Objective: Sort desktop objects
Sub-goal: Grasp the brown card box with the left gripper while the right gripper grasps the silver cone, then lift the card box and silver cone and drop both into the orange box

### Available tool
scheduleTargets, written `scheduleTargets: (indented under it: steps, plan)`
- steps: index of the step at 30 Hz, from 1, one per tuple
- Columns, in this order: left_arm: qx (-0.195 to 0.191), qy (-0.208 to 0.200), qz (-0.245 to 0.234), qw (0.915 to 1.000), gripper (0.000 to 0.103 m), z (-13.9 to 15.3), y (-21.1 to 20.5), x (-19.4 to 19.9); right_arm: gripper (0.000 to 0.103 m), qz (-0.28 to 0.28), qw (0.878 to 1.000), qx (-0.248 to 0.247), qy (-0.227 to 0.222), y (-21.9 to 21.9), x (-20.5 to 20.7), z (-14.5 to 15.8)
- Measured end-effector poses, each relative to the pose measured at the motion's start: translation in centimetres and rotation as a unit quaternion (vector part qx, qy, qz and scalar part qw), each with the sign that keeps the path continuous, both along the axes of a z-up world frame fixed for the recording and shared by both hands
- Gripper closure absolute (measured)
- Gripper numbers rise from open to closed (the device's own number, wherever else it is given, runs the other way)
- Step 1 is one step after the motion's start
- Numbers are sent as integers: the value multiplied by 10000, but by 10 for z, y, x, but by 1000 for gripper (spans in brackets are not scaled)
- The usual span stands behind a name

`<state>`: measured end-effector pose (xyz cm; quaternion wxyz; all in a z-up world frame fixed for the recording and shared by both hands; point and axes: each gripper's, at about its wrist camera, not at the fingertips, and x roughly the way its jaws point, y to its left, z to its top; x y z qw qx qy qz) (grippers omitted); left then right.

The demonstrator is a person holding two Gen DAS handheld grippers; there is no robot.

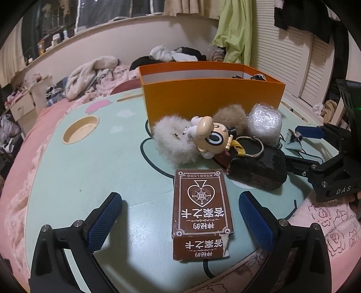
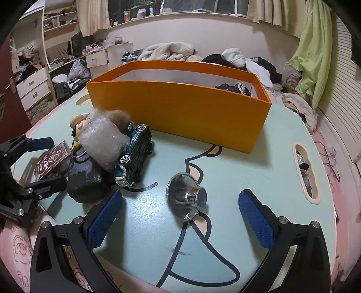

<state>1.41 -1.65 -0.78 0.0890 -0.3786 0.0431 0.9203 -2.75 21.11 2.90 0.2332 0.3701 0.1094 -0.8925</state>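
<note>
Brown card box (image 1: 201, 211) between parted tongs (image 1: 180, 222)

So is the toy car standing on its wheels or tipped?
Tipped: the toy car lies on its side against the bubble-wrapped bundle, wheels facing the camera.

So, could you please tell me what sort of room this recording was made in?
Most likely a lived-in bedroom: a pale green cartoon lap table sits on pink rose-print bedding, crumpled clothes are heaped behind the orange cardboard box, and white drawers stand nearby.

Bedroom – bed (image 1: 97, 74), strewn clothes (image 2: 237, 57), curtains (image 2: 94, 15)
</note>
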Motion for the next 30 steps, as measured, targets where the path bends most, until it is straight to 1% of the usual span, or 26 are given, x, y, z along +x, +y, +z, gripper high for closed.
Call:
scheduleTargets:
  steps: [4, 8, 17, 18, 19, 20, 21, 22, 23, 24, 25, 28, 30]
  plan:
    - [19, 2, -59, 10000, 0, 0, 3, 1, 1, -33, 10000, -3, 4, -1, 0, 0]
    - [55, -2, -73, 10000, 0, 0, 3, 1, 1, -213, 9998, -11, 52, -1, 5, 0]
    - [47, 8, 32, 10000, 0, 0, 5, 0, 1, -349, 9993, -37, 93, 2, 2, 1]
    - [41, 43, 48, 10000, 2, 0, 5, 1, 1, -356, 9993, -45, 104, 3, 1, 1]
    - [49, 98, 58, 9999, 8, 0, 5, 3, 2, -359, 9993, -63, 120, 4, 2, 1]
    - [78, 227, 35, 9997, 35, 2, 5, 7, 5, -361, 9992, -81, 140, 5, 2, 1]
    - [103, 321, 24, 9994, 64, 4, 5, 10, 16, -360, 9991, -106, 189, 5, 3, 2]
    - [83, 397, 50, 9992, 64, 5, 5, 13, 34, -345, 9989, -146, 271, 6, 6, 3]
    - [83, 436, 34, 9990, 64, 4, 5, 16, 45, -288, 9987, -202, 375, 7, 9, 4]
    - [94, 503, -34, 9987, 64, 5, 7, 19, 69, -179, 9985, -260, 452, 6, 14, 5]
    - [90, 561, -61, 9984, 64, 6, 7, 21, 71, -65, 9983, -288, 500, 4, 17, 5]
    - [46, 803, -17, 9968, 64, 12, 8, 28, 72, 101, 9969, -248, 739, -3, 29, 8]
    - [82, 874, 18, 9961, 64, 14, 6, 30, 72, 163, 9958, -291, 854, -4, 34, 11]
